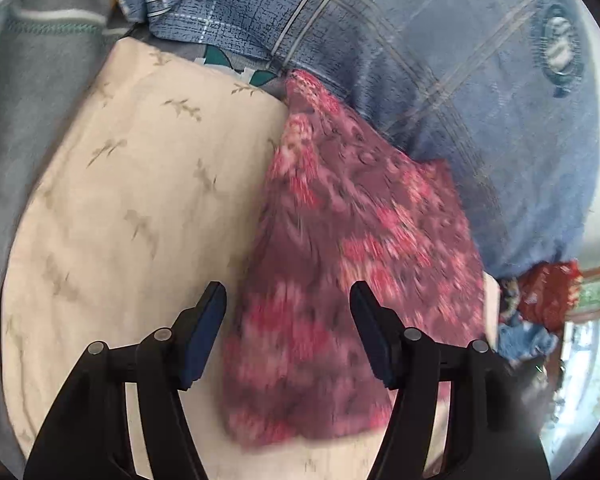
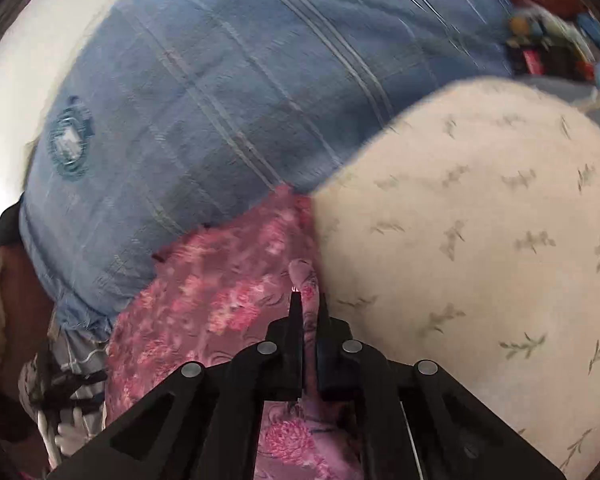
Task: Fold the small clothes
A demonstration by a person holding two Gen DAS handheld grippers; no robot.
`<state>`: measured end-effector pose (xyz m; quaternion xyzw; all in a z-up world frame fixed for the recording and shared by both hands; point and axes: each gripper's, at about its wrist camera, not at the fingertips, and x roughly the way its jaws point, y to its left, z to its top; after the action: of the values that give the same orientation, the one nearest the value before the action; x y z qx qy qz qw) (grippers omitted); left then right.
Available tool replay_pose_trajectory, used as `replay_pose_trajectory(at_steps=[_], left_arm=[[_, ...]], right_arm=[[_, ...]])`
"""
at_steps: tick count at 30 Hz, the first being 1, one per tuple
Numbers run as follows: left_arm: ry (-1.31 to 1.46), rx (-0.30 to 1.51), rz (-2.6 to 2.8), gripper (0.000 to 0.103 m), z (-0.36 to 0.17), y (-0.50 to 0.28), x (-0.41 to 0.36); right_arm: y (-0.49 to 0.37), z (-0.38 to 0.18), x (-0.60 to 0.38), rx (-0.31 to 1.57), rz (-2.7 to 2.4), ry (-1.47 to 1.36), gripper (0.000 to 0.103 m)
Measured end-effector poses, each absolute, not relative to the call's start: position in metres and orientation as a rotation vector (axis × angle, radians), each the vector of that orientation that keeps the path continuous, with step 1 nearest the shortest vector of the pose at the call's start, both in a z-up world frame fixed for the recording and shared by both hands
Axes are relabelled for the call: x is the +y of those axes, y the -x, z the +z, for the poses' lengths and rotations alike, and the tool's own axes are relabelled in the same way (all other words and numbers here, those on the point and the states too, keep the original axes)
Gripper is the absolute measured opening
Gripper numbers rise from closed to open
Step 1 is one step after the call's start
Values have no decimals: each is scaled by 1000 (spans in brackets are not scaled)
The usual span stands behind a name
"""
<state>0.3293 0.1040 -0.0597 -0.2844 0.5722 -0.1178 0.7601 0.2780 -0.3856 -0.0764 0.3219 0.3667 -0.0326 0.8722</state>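
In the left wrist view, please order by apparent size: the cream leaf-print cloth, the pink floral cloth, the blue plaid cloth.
1. Cream leaf-print cloth and blue plaid cloth: look alike, unsure.
2. Pink floral cloth, smallest, though it lies nearest.

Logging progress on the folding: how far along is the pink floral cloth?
Done: nothing looks folded yet. In hand: the right gripper is shut on a fold of the pink floral cloth, while the left gripper hangs open above it. Left: folding it on the cream leaf-print cushion.
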Motion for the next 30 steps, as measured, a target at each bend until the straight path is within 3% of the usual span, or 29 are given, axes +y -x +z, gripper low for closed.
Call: replay_pose_trajectory(at_steps=[5,8,14,15,16,18,23,26,30], left_arm=[[659,1211,-394,64,-48,-263,114],[704,1230,-441,73,-61,-236,111],[920,1239,-466,71,-98,-234,102],[946,1221,-460,60,-98,-239,104],[971,1205,-448,33,-99,-245,107],[1041,1207,-469,12,-102,-254,112],[1044,1183,-467,12,-98,-244,117],[1050,1195,-446,12,-100,-243,120],[1034,1220,-387,12,-104,-239,122]], right_arm=[[-239,-67,-377,690,-79,-734,11],[-204,-59,-377,642,-79,-826,19],[-141,-38,-360,695,-121,-782,20],[-131,-34,-355,695,-129,-769,20],[-118,-29,-351,693,-136,-756,20],[-87,-18,-343,679,-151,-730,20],[-53,4,-329,677,-151,-701,34],[-72,9,-330,677,-110,-785,49],[-116,-14,-329,715,-109,-882,49]])
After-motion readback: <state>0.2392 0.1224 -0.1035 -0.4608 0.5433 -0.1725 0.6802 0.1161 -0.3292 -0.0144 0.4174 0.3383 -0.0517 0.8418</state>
